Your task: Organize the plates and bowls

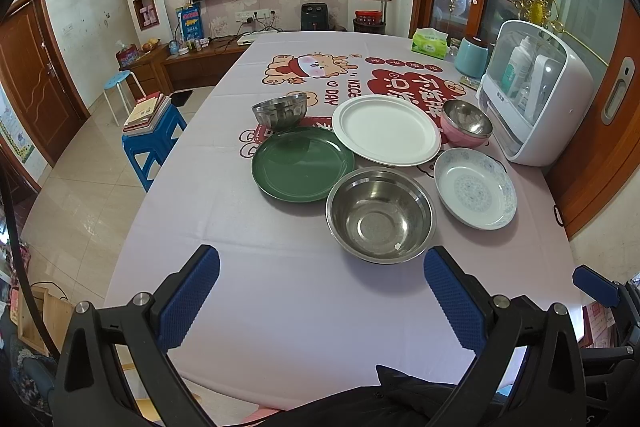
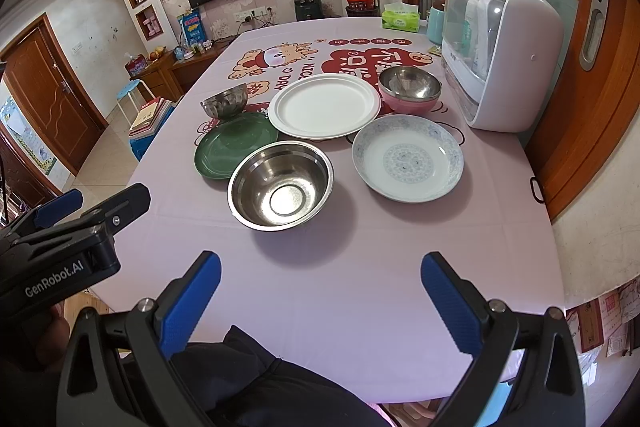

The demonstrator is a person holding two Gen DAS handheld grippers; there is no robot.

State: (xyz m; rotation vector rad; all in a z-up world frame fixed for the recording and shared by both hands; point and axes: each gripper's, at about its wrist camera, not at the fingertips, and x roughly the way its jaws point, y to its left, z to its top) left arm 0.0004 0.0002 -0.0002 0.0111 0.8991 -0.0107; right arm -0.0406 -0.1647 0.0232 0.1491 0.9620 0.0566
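On the pink tablecloth sit a large steel bowl (image 1: 380, 215) (image 2: 280, 185), a green plate (image 1: 302, 163) (image 2: 234, 143), a white plate (image 1: 386, 129) (image 2: 324, 105), a blue-patterned plate (image 1: 475, 187) (image 2: 408, 158), a small steel bowl (image 1: 279, 111) (image 2: 224, 101) and a pink bowl with a steel lining (image 1: 466, 123) (image 2: 409, 90). My left gripper (image 1: 322, 267) hangs open above the near table edge, short of the large bowl. My right gripper (image 2: 320, 273) is open too, nothing between its blue pads. The left gripper (image 2: 76, 211) also shows at the left edge of the right wrist view.
A white cabinet with bottles (image 1: 532, 91) (image 2: 500, 47) stands at the table's right edge, beside a teal jar (image 1: 472, 57) and a tissue box (image 1: 430, 43). A blue stool with books (image 1: 154, 131) stands left of the table. Dark clothing (image 2: 260, 383) lies below the grippers.
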